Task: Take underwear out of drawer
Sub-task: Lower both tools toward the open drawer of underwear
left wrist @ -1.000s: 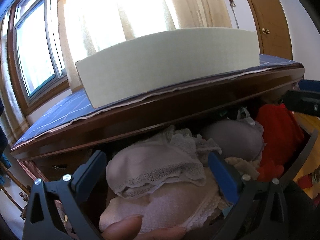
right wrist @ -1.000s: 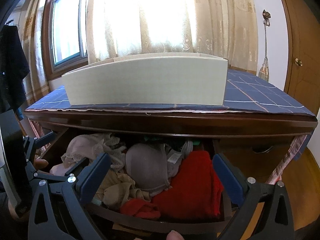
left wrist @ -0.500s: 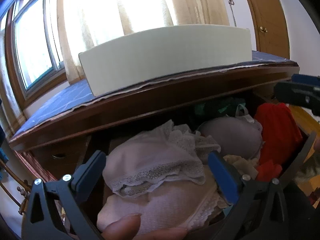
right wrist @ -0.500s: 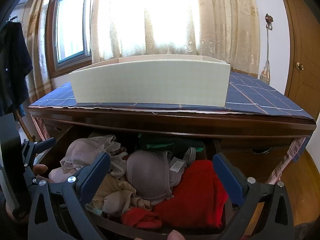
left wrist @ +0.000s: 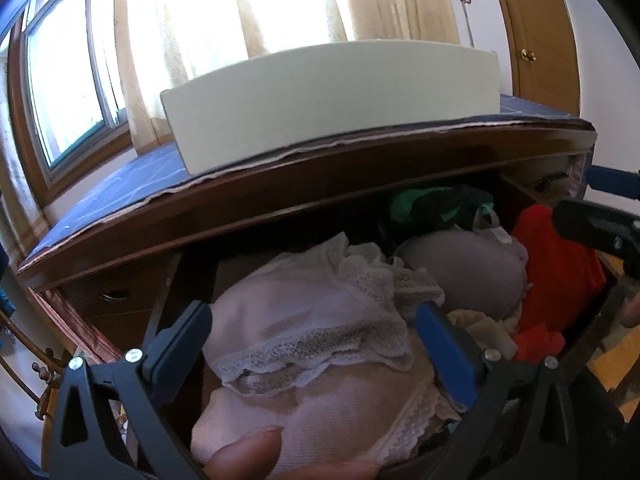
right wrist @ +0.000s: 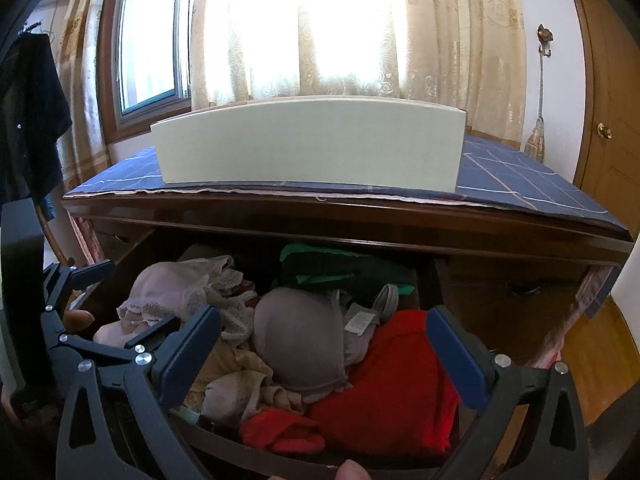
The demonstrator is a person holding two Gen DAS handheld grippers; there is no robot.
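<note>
Where lace trims it, pale pink underwear [left wrist: 316,320].

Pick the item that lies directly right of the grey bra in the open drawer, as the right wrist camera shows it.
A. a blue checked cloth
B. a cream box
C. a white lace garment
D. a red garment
D: in the right wrist view the red garment lies against the right side of the grey bra, inside the drawer; the lace piece is on the bra's left.
</note>
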